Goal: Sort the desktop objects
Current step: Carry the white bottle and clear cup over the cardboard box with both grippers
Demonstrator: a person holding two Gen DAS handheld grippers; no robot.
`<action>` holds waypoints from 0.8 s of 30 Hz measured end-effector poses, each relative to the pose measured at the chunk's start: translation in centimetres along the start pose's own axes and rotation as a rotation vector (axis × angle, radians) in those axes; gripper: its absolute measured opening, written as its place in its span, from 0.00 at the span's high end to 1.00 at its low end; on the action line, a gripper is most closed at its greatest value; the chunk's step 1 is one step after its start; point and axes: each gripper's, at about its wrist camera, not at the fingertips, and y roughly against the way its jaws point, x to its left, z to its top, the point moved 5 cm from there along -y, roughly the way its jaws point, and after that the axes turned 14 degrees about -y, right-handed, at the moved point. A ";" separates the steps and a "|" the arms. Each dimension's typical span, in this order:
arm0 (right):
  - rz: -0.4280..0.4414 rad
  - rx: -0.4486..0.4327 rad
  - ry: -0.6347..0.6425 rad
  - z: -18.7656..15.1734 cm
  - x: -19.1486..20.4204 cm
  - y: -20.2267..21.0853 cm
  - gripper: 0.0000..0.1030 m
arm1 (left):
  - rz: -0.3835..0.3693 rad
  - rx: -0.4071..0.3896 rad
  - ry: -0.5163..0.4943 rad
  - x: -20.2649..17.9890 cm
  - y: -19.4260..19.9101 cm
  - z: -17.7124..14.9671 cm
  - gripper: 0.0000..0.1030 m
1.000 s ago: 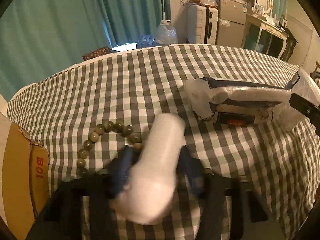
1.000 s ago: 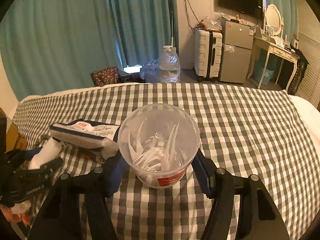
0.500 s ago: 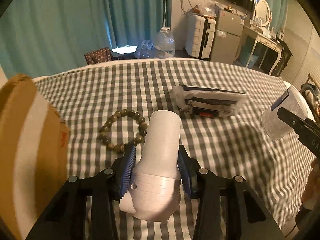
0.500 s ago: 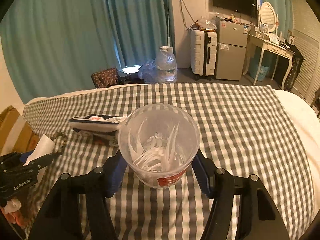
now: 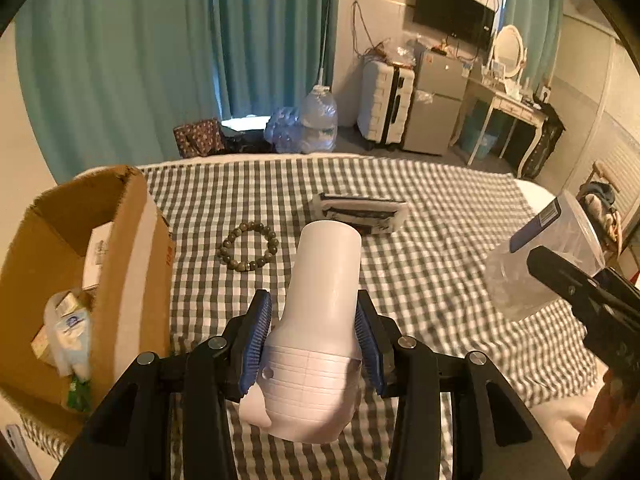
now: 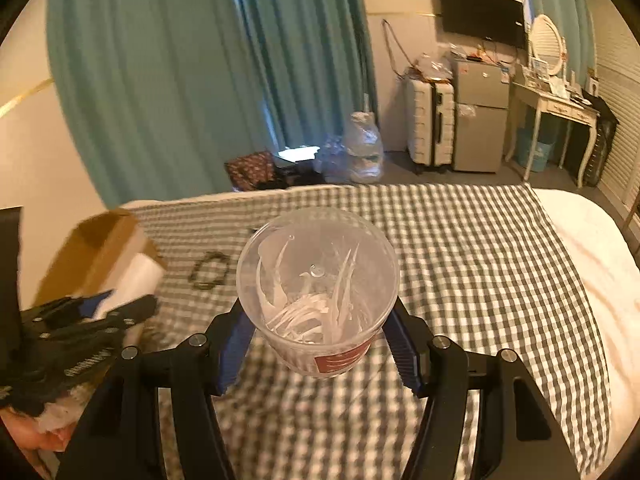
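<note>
Left tongs (image 5: 312, 340): pressed onto the white bottle (image 5: 320, 320), blue pads gripping its lower body on both sides, its round end pointing forward, all of it lifted off the checked cloth (image 5: 440, 248)
Right tongs (image 6: 320, 340): pinching the clear cup (image 6: 318, 292) low on its wall, mouth tipped toward the camera, thin white picks lying loose inside
Box: the cardboard box (image 5: 80, 272) stands open to the left of the left tongs, near them, with packets already in it
Left on the cloth: a bead bracelet (image 5: 248, 250) ahead and slightly left of the left tongs; a wrapped flat pack (image 5: 360, 212) further ahead
Step in hand: likely carrying both held items over to the box
Doing it well: swing the bottle leftward over the box's near wall before loosening the grip, so it clears the raised flap
Cup care: keep the mouth from tilting further, or the picks may spill
Order: one drop at a time, left first, so the tongs do not meet above the opening
</note>
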 end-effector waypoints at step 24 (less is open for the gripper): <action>0.236 -0.057 0.263 -0.8 21.0 5.4 0.40 | 0.160 -0.130 0.134 13.8 12.1 -0.3 0.58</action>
